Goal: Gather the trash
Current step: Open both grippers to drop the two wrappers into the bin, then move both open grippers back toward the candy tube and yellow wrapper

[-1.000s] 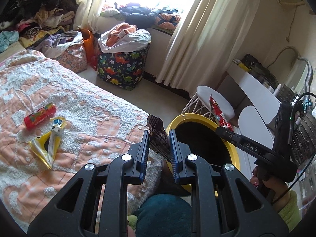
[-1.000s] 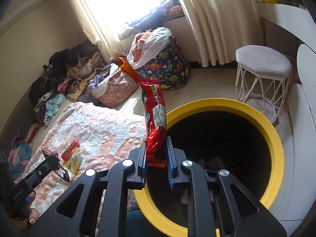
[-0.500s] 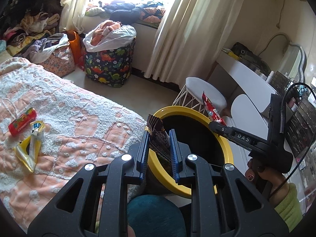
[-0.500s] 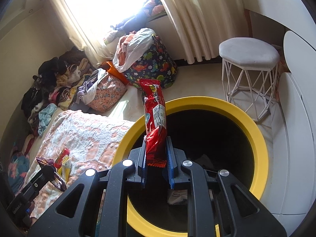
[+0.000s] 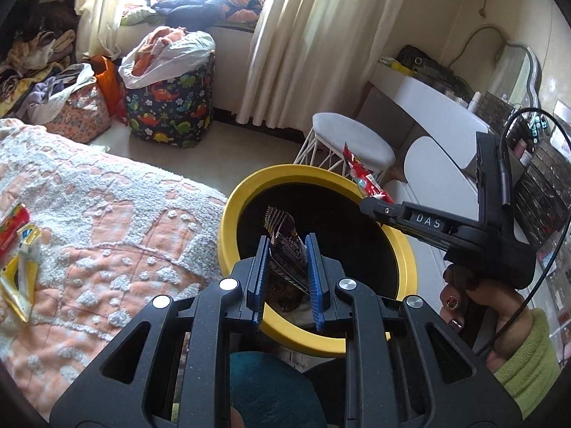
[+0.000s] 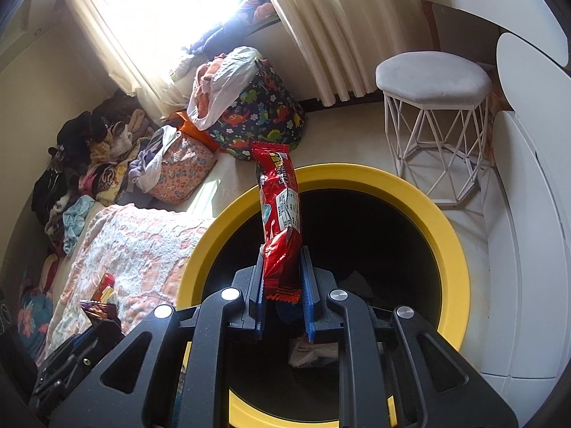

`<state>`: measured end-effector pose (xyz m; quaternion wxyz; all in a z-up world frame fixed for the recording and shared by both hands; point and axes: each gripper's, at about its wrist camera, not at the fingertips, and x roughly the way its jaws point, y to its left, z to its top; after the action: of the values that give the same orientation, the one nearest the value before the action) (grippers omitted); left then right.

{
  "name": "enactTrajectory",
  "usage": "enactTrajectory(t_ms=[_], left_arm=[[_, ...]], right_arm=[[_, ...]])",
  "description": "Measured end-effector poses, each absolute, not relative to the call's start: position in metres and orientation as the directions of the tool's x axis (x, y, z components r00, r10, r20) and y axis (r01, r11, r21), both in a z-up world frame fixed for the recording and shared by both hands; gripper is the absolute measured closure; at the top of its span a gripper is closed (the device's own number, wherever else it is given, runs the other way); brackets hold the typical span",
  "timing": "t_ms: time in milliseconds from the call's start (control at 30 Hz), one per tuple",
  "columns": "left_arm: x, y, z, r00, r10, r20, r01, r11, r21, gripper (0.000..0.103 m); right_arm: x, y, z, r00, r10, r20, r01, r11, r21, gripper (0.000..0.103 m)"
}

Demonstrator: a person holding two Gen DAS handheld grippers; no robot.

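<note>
Left wrist view: your left gripper (image 5: 285,274) is clamped on a dark brown wrapper (image 5: 285,249), which stands upright between the blue pads (image 5: 258,278) directly over the black mouth of the yellow-rimmed bin (image 5: 228,242). The wrapper is judged to be thin crinkled foil — very light, limp and slick — so it will likely flutter rather than drop straight. The hold sits on its lower part; that is a sound place, since the flat body gives the pads the most area. Across the bin, your right gripper (image 5: 367,204) holds a red wrapper (image 5: 360,178) near the far rim. On the bedspread (image 5: 107,221), 2 more pieces wait at the left edge: a yellow wrapper (image 5: 18,281) and a red packet (image 5: 12,224).

Right wrist view: your right gripper (image 6: 282,296) is closed on the bottom end of the red wrapper (image 6: 280,214), near its crimped seam, and the long pack leans upward over the bin (image 6: 453,249). It looks empty and soft — expect it to bend above the hold. Some litter already lies on the bin floor. The left gripper (image 6: 96,324) appears at lower left with its brown wrapper (image 6: 98,308). Release only while each piece is inside the rim.
</note>
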<state>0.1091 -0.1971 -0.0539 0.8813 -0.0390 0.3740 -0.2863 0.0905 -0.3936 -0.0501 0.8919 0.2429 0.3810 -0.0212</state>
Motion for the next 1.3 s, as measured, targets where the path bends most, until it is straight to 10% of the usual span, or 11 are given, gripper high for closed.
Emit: enactTrajectory(t_ms=[1000,1300], left_arm=[[0.148,-0.242,-0.099,0.44,-0.526,-0.728,0.501,0.817,-0.287,0.088],[0.15,-0.241,-0.098,0.427,-0.533,-0.731,0.496,0.814,-0.303,0.07]], right_arm=[[0.091,-0.409,-0.067,0.677,0.149,-0.721,0.285,0.85,0.443,0.084],[0.089,-0.413,-0.067,0.675,0.132,-0.725,0.308,0.843,0.441,0.064]])
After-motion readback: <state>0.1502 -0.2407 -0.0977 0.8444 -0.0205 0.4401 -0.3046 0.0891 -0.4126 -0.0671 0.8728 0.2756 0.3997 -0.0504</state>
